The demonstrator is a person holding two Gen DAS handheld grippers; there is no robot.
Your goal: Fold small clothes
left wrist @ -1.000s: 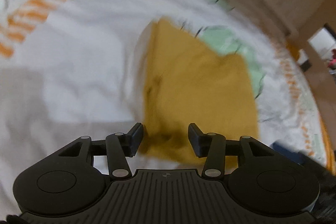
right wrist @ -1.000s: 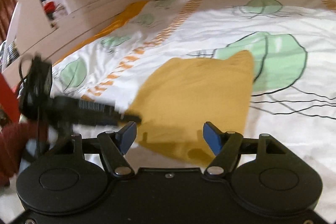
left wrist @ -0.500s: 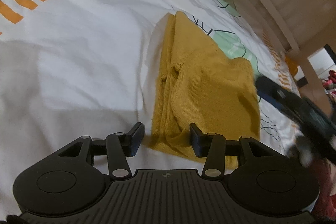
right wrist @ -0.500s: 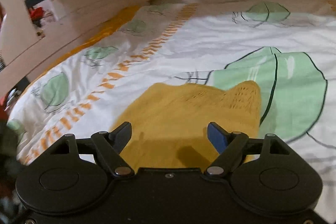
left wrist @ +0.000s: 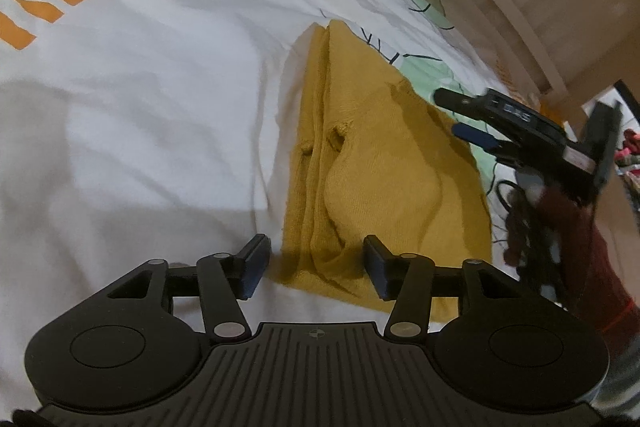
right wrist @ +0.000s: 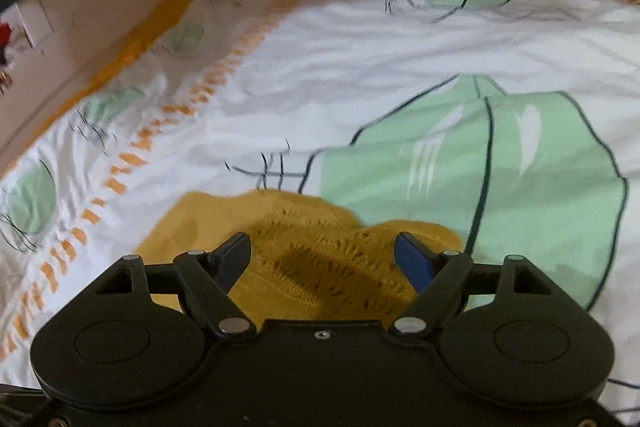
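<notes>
Both grippers are matte black plastic — each with two round discs at the base, silver pivot screws and scissor-like linkage arms. The left gripper (left wrist: 316, 261) carries a ribbed centre plate and black pads; the right gripper (right wrist: 324, 259) has blue pads, black cabling and a dark red sleeve (left wrist: 576, 239) behind.

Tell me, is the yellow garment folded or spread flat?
Folded: the yellow garment shows stacked layers along its left edge, lying compact on the bedsheet.

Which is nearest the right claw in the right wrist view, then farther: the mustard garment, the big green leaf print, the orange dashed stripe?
1. Mustard garment, between the right claw fingers.
2. Big green leaf print, ahead right.
3. Orange dashed stripe, far left.
</notes>
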